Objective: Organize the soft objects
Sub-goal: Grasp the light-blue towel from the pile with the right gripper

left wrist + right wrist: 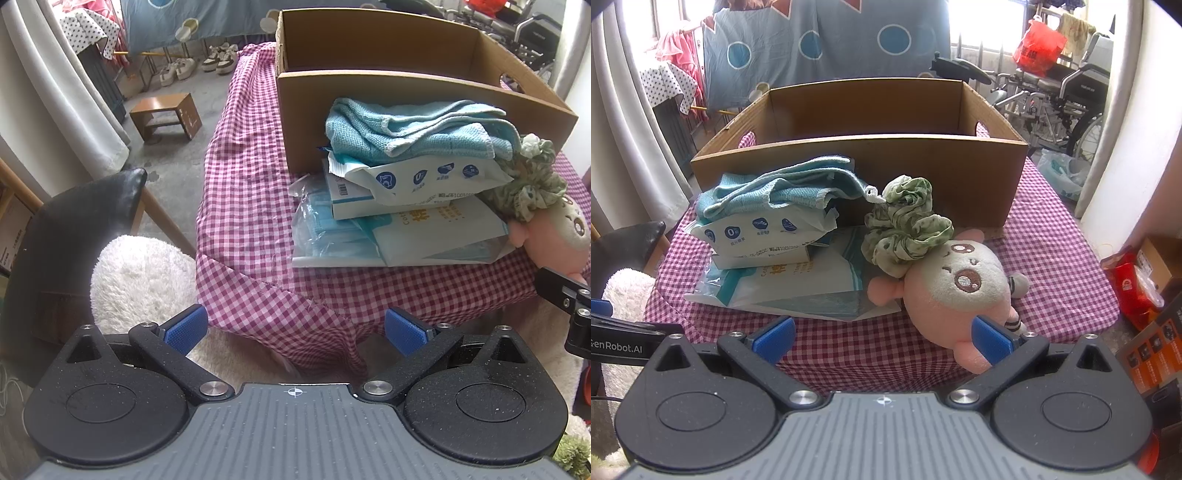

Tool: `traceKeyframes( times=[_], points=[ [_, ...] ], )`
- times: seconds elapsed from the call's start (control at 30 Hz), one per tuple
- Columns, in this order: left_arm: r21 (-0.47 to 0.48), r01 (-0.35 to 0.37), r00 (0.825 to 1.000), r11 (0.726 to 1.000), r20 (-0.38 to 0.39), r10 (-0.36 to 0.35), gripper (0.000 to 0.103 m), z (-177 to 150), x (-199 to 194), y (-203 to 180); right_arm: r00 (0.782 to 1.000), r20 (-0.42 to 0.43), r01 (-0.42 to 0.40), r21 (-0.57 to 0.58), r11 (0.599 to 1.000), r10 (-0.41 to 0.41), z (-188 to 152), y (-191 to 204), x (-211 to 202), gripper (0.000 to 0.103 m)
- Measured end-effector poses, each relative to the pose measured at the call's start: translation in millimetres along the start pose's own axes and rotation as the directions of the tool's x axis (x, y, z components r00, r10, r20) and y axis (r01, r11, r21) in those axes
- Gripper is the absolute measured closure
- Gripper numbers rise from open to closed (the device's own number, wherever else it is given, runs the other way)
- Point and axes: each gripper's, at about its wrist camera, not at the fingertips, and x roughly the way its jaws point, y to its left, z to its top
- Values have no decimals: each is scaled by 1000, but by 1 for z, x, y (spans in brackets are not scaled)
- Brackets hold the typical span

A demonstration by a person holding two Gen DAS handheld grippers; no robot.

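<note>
**Hovering at the near edge, both grippers spread, nothing held**

Left gripper: fingers spread wide, nothing between them. Sits off the near-left corner of the surface, over the hanging fold of the pink checked cloth. White fluffy cushion on a black chair just beside it.

Right gripper: also spread wide, gripping nothing. Its right blue pad overlaps the lower part of the pink plush toy in the right wrist view; cannot tell if it touches.

Soft objects are piled at the middle of the surface, against the front wall of the open cardboard box:
- teal knitted towel, folded, top of the stack, leaning on the box wall
- wet-wipes pack under the towel
- a small white carton under that
- flat packets in clear plastic at the bottom, toward the near edge
- green scrunchie to the right of the stack, resting on the plush toy's head
- plush toy lies on its side at the near edge, right of the stack, face up

Box stands at the far edge. From these views its inside looks bare; the floor of it is hidden.
</note>
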Motion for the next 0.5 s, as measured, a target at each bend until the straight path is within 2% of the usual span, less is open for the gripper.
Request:
traceKeyframes(
  times=[0.23,0.4,0.5],
  points=[
    [-12,15,1000,1000,17,-15,1,4,1,4,1000,23,19,-19,1000,-19,1,3,0,0],
    [-37,86,992,996,98,-82,1,12,-5,15,998,65,-12,-32,999,14,4,3,-3,0],
    [-29,144,974,989,179,-136,1,20,-10,23,991,110,-81,2,997,80,14,-8,-7,0]
  ],
)
